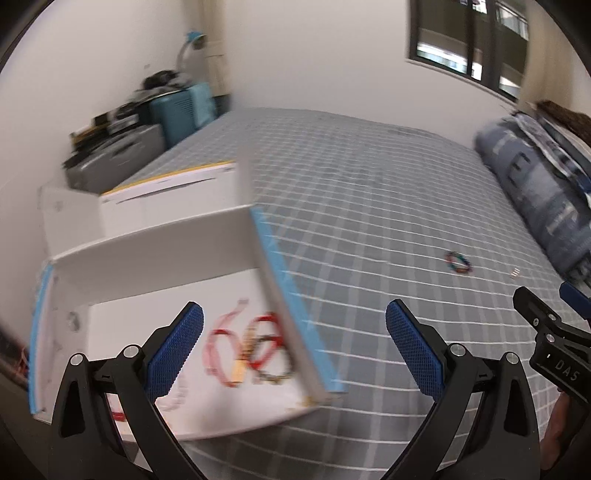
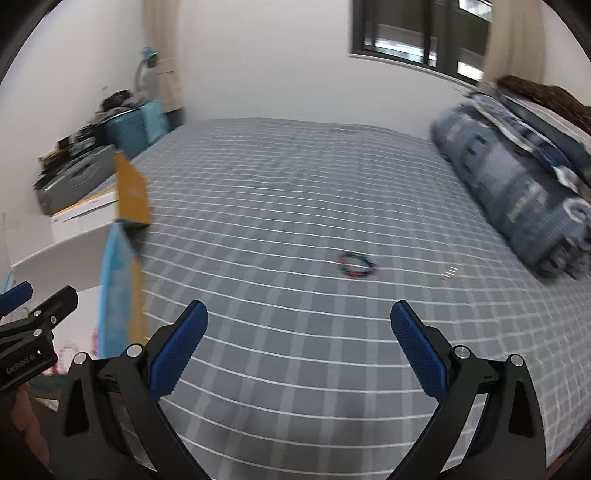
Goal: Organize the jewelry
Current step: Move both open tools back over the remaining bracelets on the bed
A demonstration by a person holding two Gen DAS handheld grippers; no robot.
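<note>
Right now your loose multicoloured bracelet (image 2: 357, 264) lies flat on the grey checked bedspread (image 2: 295, 192), out ahead of the right gripper (image 2: 299, 347) and a little to its right, well apart from both fingertips. Just to the right of that bracelet sits a tiny pale item (image 2: 448, 273), too small for you to identify. From the left wrist view you see the same bracelet (image 1: 458, 262) far off to the right, with the pale speck (image 1: 514, 273) beyond it.

Closer to your left gripper (image 1: 294, 350) is the open white box (image 1: 155, 258) with light blue edges, resting on the bedspread (image 1: 369, 184). On its floor lie several bracelets: a pink one (image 1: 221, 350), a red one (image 1: 264, 345) and a darker beaded one (image 1: 275, 365), overlapping, all blurred. The left fingertip of that gripper shows in front of the box floor; the right one shows over the bedspread, outside the box wall.

Both of your grippers stand with their jaws wide apart and nothing between the blue pads (image 2: 177, 354). Neither touches any jewellery.

Behind the box stands a second white box with a yellow edge (image 1: 166, 192). A rolled blue quilt (image 2: 517, 192) lies along the right side of the bed. Luggage and clutter (image 1: 122, 147) are stacked against the wall at left, and a dark-framed window (image 2: 417, 33) sits high on the far wall.
</note>
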